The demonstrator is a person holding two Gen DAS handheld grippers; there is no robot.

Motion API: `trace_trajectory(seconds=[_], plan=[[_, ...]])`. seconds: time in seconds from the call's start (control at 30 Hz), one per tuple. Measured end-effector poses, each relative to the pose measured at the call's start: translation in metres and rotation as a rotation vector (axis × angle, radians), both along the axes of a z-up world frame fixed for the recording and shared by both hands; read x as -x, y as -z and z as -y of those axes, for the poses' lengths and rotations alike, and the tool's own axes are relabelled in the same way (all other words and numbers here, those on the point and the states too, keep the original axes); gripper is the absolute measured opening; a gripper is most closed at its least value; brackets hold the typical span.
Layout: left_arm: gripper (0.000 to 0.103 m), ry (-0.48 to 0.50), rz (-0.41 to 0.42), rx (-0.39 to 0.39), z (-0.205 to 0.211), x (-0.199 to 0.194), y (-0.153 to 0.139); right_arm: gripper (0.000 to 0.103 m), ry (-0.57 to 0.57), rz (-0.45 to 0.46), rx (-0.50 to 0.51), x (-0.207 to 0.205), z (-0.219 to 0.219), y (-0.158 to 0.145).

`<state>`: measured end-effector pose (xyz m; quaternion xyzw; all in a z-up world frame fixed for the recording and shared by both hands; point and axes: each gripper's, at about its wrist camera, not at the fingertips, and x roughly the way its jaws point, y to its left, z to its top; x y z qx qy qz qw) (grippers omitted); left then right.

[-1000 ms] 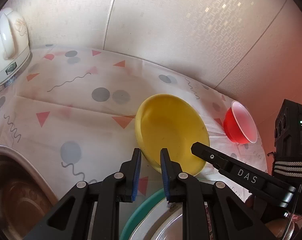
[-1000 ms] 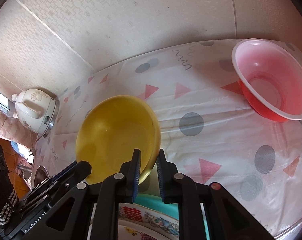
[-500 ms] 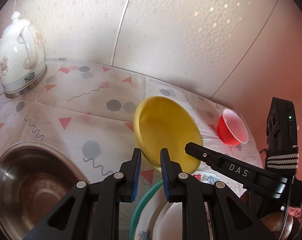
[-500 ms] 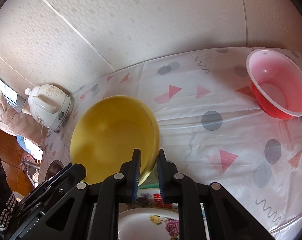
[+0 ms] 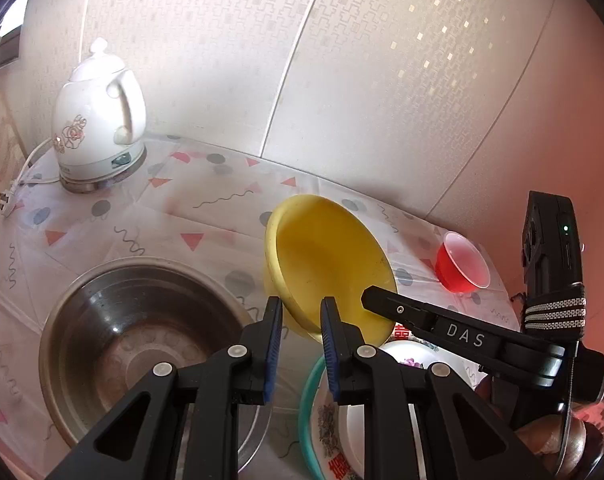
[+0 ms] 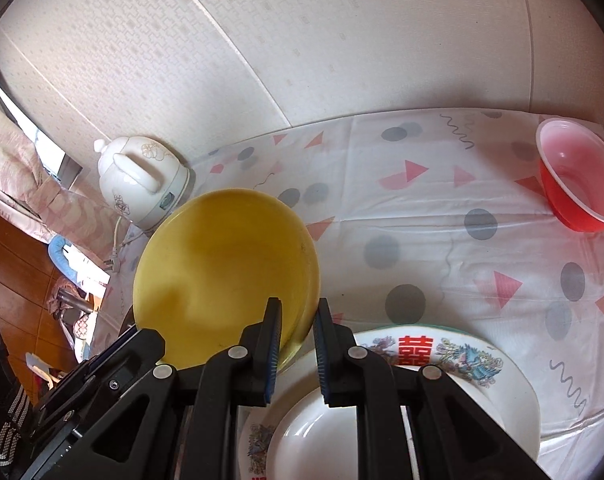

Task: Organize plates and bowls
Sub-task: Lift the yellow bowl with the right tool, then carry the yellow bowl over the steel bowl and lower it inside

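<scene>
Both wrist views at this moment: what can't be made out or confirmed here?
- Yellow plate: left view, its near rim sits behind the left gripper, so contact is unclear.
- Floral plate: right view, its near part is hidden by the right gripper and the picture's edge.
- Steel basin: left view, its near side is covered by the gripper.
- Red bowl: any contents unclear.
</scene>
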<state>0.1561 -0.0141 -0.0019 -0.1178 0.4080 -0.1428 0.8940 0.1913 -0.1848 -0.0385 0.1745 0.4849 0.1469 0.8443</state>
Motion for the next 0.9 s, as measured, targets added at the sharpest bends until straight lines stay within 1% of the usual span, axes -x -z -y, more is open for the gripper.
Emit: trace_trajectory(seconds=[0.17, 0.47, 0.57, 0.77, 0.9], plan=[[0.019, -0.047, 0.02, -0.004, -0.02, 0.017, -0.004, 0.016, -0.048, 0.017, 0.002, 0.011, -0.022, -0.007], [0.019, -0.127, 0.038, 0.01, -0.057, 0.047, -0.004, 0.016, -0.127, 0.021, 0.02, 0.029, -0.063, -0.008], [0.019, -0.141, 0.027, 0.028, -0.066, 0.053, 0.0, 0.016, -0.145, 0.016, 0.028, 0.034, -0.073, -0.007], [0.019, -0.154, 0.033, 0.039, -0.073, 0.067, 0.0, 0.016, -0.171, 0.014, 0.047, 0.044, -0.085, -0.007], [0.019, -0.165, 0.044, 0.029, -0.077, 0.076, -0.001, 0.016, -0.185, 0.02, 0.059, 0.049, -0.092, -0.009]])
